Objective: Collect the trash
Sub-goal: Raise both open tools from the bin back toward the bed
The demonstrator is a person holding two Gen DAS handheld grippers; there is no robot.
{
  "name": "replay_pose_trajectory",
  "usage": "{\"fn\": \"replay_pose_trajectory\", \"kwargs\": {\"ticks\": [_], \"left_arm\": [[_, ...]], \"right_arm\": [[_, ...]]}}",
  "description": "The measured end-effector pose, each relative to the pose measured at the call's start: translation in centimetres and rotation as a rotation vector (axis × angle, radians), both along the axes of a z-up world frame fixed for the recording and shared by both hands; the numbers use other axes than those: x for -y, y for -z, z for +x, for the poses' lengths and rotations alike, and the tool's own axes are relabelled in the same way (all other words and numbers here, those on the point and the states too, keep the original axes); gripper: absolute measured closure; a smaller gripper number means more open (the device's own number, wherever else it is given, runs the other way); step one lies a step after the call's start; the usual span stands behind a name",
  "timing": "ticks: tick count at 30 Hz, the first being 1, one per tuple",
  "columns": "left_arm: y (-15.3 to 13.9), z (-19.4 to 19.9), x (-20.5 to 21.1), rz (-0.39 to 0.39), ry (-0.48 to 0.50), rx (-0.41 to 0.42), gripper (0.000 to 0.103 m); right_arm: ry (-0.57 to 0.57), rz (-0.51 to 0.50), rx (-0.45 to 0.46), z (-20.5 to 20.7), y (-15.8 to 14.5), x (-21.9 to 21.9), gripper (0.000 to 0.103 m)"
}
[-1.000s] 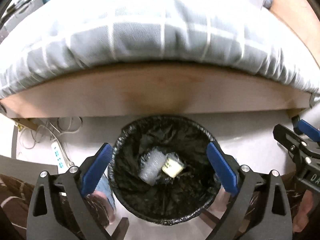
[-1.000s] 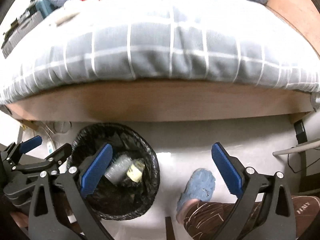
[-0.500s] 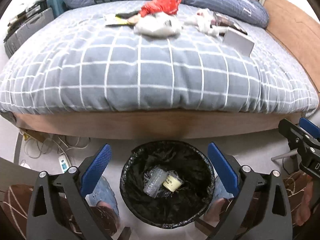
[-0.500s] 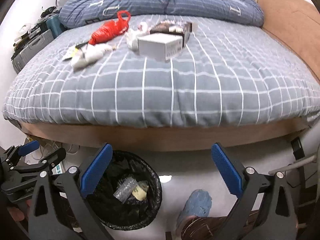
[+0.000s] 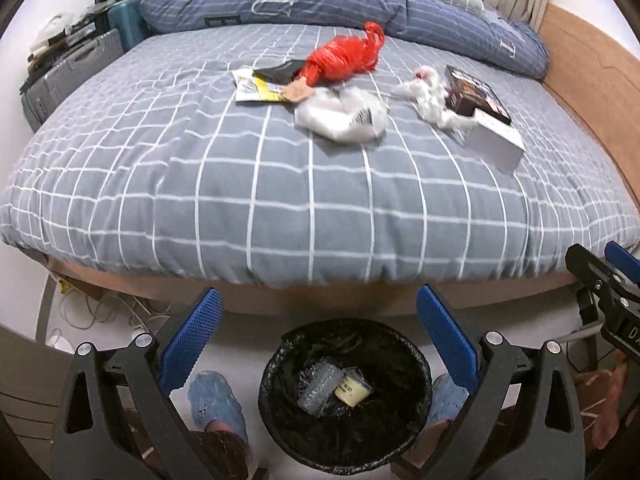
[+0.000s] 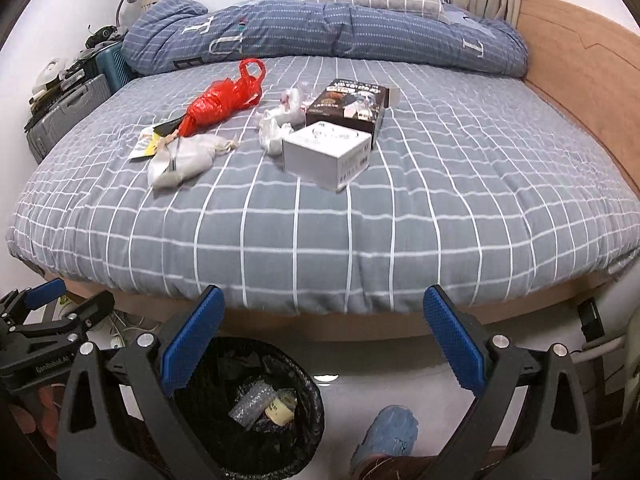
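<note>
Trash lies in 2 places: on the bed and in the bin. On the grey checked bedspread [image 6: 360, 216], toward the far half, sits a loose cluster: a red plastic bag [image 6: 224, 100], a yellow-and-white wrapper [image 6: 143, 145] at its near-left end, a white crumpled bag [image 6: 182, 160] just in front of the red one, a wad of white tissue or plastic [image 6: 276, 128], a white carton [image 6: 326, 152] and a dark printed box [image 6: 348, 104] touching it from behind. A rolled blue duvet [image 6: 320, 36] runs along the head of the bed.

On the floor at the foot of the bed stands a round bin with a black liner [image 5: 416, 364]. Inside it lie a clear crumpled plastic piece [image 5: 318, 386] and a small yellowish labelled item [image 5: 354, 388], touching each other.

Left hand-held gripper [image 5: 318, 332] hangs above the bin, jaws spread wide, nothing between the blue pads [image 5: 190, 334]. Right hand-held gripper [image 6: 322, 336] is just beside it over bare floor, to the right of the bin, jaws likewise spread wide and empty.

A blue slipper [image 6: 386, 438] on the person's foot shows near the bin. Suitcases [image 6: 60, 116] stand left of the bed.
</note>
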State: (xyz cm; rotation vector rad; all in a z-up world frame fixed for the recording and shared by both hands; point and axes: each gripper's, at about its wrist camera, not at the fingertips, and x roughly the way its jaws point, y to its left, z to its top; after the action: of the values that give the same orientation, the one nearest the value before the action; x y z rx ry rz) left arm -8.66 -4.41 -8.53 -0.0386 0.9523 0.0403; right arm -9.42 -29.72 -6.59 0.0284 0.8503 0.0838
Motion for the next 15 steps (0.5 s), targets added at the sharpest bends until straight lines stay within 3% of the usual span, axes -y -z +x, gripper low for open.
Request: {"fn": "replay_pose_trajectory", "kwargs": {"ticks": [15], "left_arm": [[-1.6,9.2,-0.8,-0.011,-0.027,0.025,0.007]], "right_arm": [[0.015,-0.004,0.005,9.1,-0.2,-0.2,0.008]]}}
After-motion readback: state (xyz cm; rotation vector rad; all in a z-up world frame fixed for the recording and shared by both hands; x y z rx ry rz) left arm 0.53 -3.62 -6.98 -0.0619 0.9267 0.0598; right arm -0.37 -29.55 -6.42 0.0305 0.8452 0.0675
